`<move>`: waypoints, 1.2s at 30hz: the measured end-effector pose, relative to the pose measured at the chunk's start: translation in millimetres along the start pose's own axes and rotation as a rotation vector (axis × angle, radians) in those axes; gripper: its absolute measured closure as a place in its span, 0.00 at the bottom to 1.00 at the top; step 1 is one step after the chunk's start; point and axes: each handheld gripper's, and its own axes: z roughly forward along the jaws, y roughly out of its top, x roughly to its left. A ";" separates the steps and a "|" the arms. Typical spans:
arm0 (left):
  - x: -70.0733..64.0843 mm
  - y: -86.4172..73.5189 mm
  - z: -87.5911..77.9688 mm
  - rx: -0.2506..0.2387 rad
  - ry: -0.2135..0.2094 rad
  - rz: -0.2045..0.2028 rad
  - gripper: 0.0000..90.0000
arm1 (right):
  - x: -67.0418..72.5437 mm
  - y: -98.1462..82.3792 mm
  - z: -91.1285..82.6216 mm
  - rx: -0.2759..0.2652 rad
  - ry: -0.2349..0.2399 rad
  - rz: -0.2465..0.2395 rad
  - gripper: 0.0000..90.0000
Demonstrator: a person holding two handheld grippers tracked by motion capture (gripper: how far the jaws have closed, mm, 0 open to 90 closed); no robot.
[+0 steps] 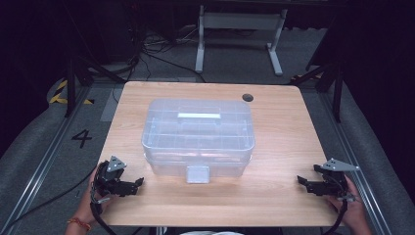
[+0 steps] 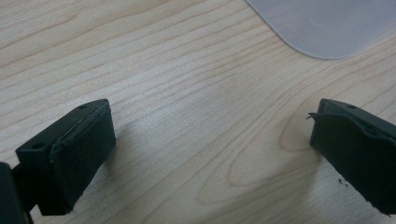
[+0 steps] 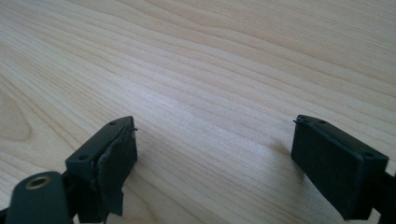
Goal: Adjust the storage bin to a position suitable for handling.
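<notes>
Nothing stands between either gripper and the clear lidded storage box [image 1: 198, 137] at the middle of the wooden table [image 1: 274, 196]. It is translucent, front latch [image 1: 197, 174] down. The left gripper [image 1: 136, 184] and right gripper [image 1: 302, 182] gape empty.

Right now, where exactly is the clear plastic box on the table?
In the high view, the clear plastic box stands at the middle of the wooden table, its front latch facing the person, between and beyond the left gripper and right gripper.

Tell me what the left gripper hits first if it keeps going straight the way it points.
Probably the clear plastic box: the left gripper points across bare table towards its near corner, though it might just slip past.
</notes>
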 end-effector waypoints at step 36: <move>3.5 1.3 1.2 0.001 -0.028 0.031 0.00 | -0.8 4.9 1.7 0.025 0.048 -0.079 0.13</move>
